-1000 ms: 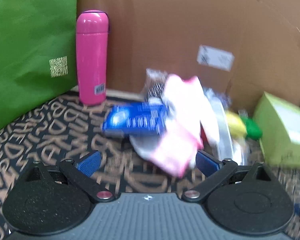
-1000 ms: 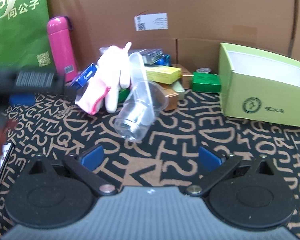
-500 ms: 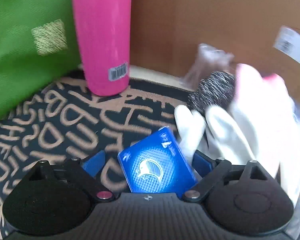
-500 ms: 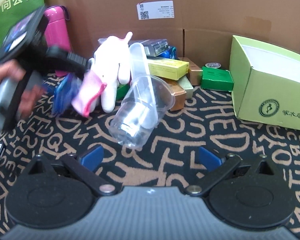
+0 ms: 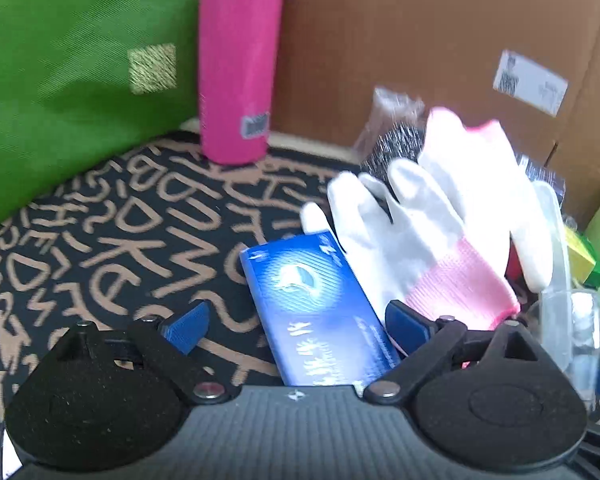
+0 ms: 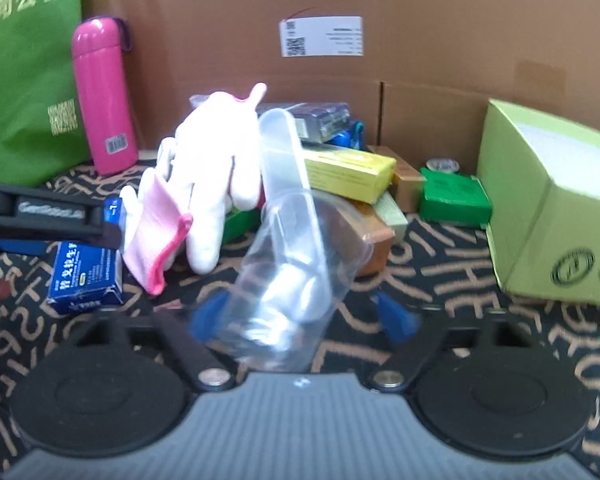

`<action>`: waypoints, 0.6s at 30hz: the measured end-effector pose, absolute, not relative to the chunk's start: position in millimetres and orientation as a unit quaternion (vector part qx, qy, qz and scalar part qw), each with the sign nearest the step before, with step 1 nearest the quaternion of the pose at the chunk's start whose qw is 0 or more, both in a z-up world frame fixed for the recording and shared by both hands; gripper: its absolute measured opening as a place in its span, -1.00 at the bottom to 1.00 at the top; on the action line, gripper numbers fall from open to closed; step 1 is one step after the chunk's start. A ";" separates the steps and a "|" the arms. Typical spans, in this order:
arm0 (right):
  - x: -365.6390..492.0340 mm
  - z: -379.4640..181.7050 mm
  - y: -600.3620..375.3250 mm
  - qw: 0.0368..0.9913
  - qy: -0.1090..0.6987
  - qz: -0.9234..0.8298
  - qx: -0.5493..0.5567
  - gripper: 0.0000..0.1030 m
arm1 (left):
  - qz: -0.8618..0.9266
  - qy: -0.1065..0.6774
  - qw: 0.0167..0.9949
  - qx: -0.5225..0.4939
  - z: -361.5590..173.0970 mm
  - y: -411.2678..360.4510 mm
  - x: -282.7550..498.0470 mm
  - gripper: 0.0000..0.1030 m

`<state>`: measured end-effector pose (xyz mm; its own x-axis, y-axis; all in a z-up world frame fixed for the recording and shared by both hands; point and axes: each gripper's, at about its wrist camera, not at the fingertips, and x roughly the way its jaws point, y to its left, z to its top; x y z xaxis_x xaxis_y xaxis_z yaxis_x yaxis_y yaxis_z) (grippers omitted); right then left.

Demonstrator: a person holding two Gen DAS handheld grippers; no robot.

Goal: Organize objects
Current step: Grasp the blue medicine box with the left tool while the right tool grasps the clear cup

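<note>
Both my tongs have dropped closer: left tongs point(image 5: 296, 322) wide around the blue box point(image 5: 316, 308), right tongs point(image 6: 304, 316) just narrowing, blurred, around the clear cup point(image 6: 292, 280).

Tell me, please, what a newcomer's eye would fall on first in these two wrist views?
Probably the pink bottle, upright against the cardboard wall beside the green bag. Next, the heap in the middle: a white and pink glove draped over small boxes, with a clear plastic cup tipped in front, lying between the right gripper's blue fingers. At the left, a blue box lies between the open fingers of the left gripper.
</note>
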<state>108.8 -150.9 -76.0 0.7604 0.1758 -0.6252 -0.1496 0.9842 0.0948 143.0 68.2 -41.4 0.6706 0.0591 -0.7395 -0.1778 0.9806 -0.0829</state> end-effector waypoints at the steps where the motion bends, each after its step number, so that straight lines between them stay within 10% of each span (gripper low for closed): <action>1: 104.6 -75.6 -155.4 0.938 0.336 0.086 0.025 -0.03 | 0.055 0.406 0.910 -0.065 -45.4 66.5 145.4 0.81; 8: 53.2 -68.4 -184.8 0.934 0.343 0.098 0.004 -0.12 | -0.031 0.379 0.925 -0.013 -44.5 49.4 97.1 0.27; 18: 40.1 -63.6 -193.0 0.937 0.337 0.088 -0.004 0.25 | -0.017 0.382 0.924 0.030 -51.2 37.8 80.5 0.53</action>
